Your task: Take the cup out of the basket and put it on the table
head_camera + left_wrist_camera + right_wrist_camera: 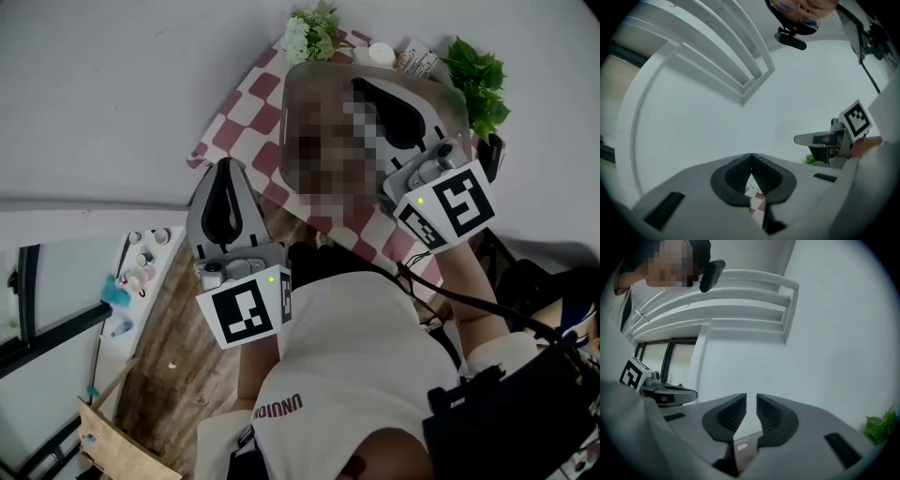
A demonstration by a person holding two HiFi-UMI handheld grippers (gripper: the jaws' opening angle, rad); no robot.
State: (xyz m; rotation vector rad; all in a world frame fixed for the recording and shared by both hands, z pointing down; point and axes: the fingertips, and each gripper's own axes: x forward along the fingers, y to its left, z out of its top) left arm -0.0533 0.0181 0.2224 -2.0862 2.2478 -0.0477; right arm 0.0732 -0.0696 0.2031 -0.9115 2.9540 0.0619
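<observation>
Left gripper, raised toward a plain white wall: pads together tip to tip, nothing clamped; through the slit lower down, only a sliver of red-and-white checked tablecloth

Right gripper, likewise raised: pads parted by a narrow slot, pressing on nothing, bare wall beyond

Head view: both units held up close to the camera. Left marker cube at near left, above the wooden plank floor. Right marker cube further right, above the checked cloth

Table surface: largely hidden behind the grey body of the right gripper and a mosaic patch

Position of cup and basket: not determinable from any view

Visible along the far edge of the cloth: white flowers, green leafy plant, small white round item and printed box, both too small to identify

Near right corner: black gear, cut off by the frame edge

Near centre: white T-shirt of the person
</observation>
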